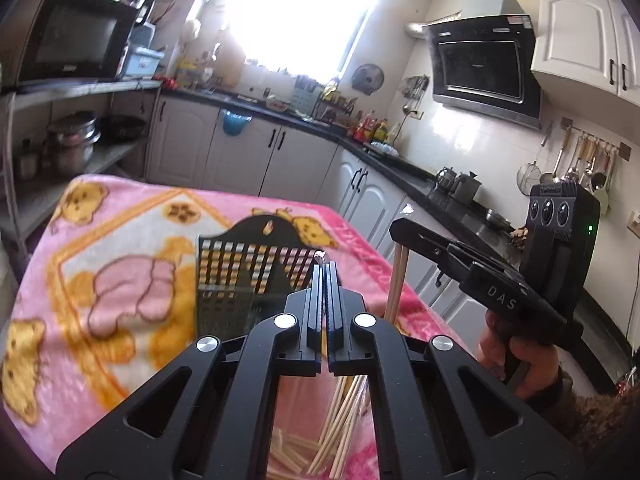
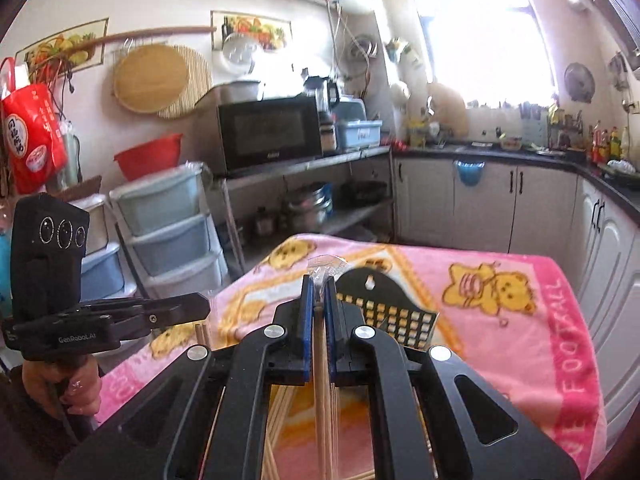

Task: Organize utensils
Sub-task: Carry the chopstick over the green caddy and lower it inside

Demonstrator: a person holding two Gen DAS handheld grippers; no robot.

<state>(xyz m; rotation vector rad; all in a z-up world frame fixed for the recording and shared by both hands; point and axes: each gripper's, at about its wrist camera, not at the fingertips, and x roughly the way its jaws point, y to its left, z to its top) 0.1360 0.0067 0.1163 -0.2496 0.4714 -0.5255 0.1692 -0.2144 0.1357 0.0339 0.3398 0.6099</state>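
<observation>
Holding both tools above the blanket-covered counter [image 2: 520,320], we see a kitchen spread out behind. Our left tool [image 1: 325,266] has its jaws pressed together, with a scrap of clear plastic wrapper [image 1: 320,257] pinched at the tips. Our right tool [image 2: 319,280] is clamped on a pair of wooden chopsticks [image 2: 322,380], which run upright between the blue pads, and crinkled clear plastic sticks out above the jaws there too. In the left wrist view the right tool [image 1: 400,232] shows from the side, with the same chopsticks hanging down from its tip, and a hand [image 1: 516,356] grips its handle. In the right wrist view the left tool [image 2: 200,306] shows at the left edge, held by the other hand [image 2: 64,388].

More loose chopsticks [image 1: 344,432] lie fanned out low down, under the left tool, over the pink blanket; whether they sit in a bag we cannot tell. A black perforated utensil holder [image 1: 248,276] stands on the blanket just beyond both tools, its tall back panel bearing a hanging hole. It is near the middle of the counter, apart from the held chopsticks.
</observation>
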